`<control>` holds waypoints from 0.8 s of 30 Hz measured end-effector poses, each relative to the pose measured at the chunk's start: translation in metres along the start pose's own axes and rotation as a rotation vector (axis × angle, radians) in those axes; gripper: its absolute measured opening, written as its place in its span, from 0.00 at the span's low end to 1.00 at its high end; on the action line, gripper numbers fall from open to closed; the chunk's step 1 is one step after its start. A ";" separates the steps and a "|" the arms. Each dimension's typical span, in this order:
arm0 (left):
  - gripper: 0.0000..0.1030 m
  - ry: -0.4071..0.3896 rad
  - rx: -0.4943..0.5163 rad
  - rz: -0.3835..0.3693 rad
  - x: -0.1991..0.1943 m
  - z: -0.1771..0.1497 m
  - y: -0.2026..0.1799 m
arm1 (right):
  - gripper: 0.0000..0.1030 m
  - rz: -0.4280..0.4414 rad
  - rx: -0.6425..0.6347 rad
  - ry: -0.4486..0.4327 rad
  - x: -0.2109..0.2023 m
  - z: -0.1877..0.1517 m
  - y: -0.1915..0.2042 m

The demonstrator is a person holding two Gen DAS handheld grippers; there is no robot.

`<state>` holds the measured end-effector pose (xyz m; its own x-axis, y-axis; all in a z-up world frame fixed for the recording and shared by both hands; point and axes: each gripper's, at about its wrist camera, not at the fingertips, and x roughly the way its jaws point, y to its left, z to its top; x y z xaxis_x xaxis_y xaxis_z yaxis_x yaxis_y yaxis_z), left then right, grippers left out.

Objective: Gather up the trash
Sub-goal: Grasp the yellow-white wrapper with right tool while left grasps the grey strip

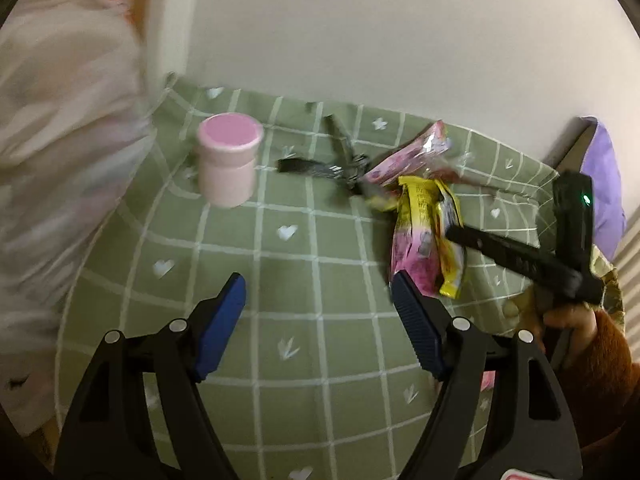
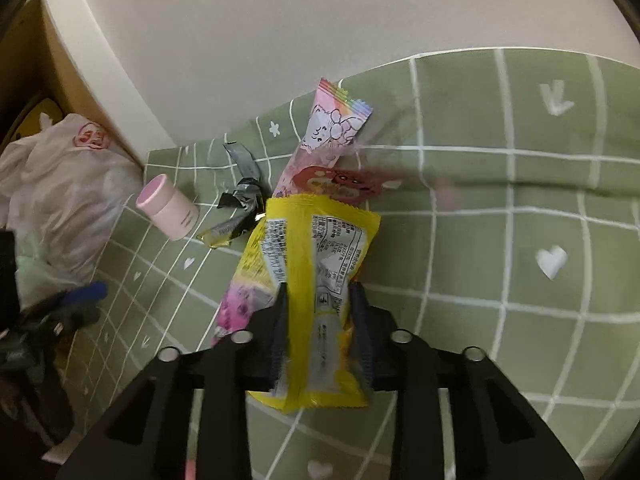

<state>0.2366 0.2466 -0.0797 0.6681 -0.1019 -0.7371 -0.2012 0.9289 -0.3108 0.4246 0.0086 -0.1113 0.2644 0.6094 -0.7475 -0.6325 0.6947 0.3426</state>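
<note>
Though printed, yellow wrapper (image 2: 316, 264) text unreadable.

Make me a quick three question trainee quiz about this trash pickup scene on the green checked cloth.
1. True or false: the right gripper is closed on the yellow wrapper.
2. What is between the left gripper's fingers? A) pink jar B) nothing C) a wrapper
3. Fill in: the pink jar stands ____ on the cloth.

Key: 1 true; 2 B; 3 upright.
</note>
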 end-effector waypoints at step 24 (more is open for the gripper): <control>0.58 -0.035 0.071 0.004 0.078 0.064 -0.057 | 0.23 -0.222 0.132 -0.074 -0.140 -0.078 -0.053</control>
<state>0.3462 0.2081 -0.0807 0.6920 -0.0870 -0.7166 -0.1530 0.9525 -0.2634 0.3642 -0.1432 -0.0696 0.4415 0.4591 -0.7709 -0.4535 0.8555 0.2498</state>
